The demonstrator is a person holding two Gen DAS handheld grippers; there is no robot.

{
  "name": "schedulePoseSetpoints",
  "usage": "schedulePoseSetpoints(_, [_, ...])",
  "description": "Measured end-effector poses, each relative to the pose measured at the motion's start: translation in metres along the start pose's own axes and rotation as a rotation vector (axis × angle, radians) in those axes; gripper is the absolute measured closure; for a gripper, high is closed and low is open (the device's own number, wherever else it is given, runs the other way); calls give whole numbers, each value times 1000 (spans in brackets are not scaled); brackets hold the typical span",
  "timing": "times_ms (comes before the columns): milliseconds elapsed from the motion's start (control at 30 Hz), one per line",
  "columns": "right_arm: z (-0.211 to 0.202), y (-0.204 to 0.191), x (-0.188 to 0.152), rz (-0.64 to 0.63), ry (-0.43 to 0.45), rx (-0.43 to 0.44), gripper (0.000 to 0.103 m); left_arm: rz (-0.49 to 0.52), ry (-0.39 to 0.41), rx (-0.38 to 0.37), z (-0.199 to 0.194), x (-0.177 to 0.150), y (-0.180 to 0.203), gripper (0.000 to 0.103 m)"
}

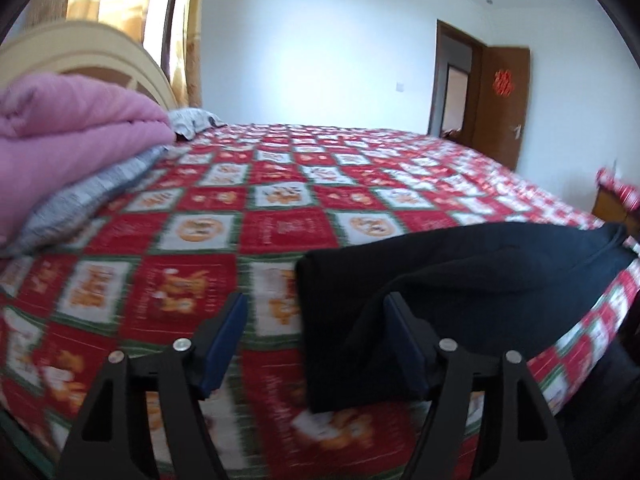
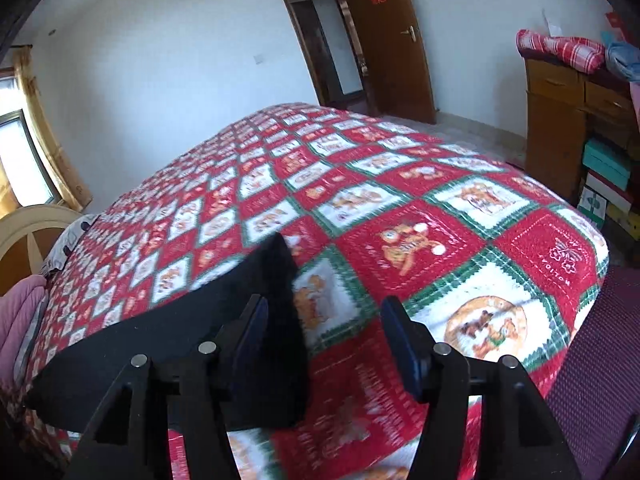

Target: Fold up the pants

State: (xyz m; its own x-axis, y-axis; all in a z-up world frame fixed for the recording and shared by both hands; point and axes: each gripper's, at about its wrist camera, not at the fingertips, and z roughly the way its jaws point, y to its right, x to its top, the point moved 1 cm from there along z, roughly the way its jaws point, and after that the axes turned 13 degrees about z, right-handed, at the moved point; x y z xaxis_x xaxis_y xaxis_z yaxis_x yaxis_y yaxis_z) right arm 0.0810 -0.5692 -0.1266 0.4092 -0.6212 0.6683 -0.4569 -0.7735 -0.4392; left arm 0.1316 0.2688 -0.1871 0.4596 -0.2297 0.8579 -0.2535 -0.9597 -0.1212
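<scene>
On the bed: a red, white and green checked quilt [image 1: 248,236] with orange cartoon squares covers the whole bed, and your folded black pants [image 1: 460,280] lie flat on it near the front edge.
Pants, left view: the dark fabric sits at the right of this view, its left edge between your two fingers and its bulk stretching away to the right.
Pants, right view: the same black pants [image 2: 168,344] lie at the left, a pointed corner rising toward the middle of the quilt [image 2: 400,216].
Left hand-held gripper [image 1: 316,344]: your fingers stand wide apart, gripping nothing; the right finger overlaps the pants in the view, but you cannot tell whether it touches.
Right hand-held gripper [image 2: 324,348]: fingers also spread wide, holding nothing; the left finger overlaps the black cloth, the right one is over bare quilt.
Head of bed: a folded pink blanket [image 1: 68,140] rests on a grey patterned pillow [image 1: 80,204], before a cream headboard [image 1: 88,56].
Room: a brown wooden door [image 2: 384,40] stands open; a wooden dresser [image 2: 568,120] stands at the right.
</scene>
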Motion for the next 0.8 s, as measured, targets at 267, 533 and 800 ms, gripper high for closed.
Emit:
schedulePoseSetpoints(267, [-3, -128, -55, -270, -126, 192, 43, 53, -2, -39, -13, -2, 18, 32])
schedulePoseSetpoints(533, [23, -260, -170, -650, -256, 342, 43, 162, -51, -57, 3, 1, 52, 57])
schedulePoseSetpoints(800, [42, -309, -248, -926, -255, 315, 43, 193, -45, -28, 5, 6, 49, 86])
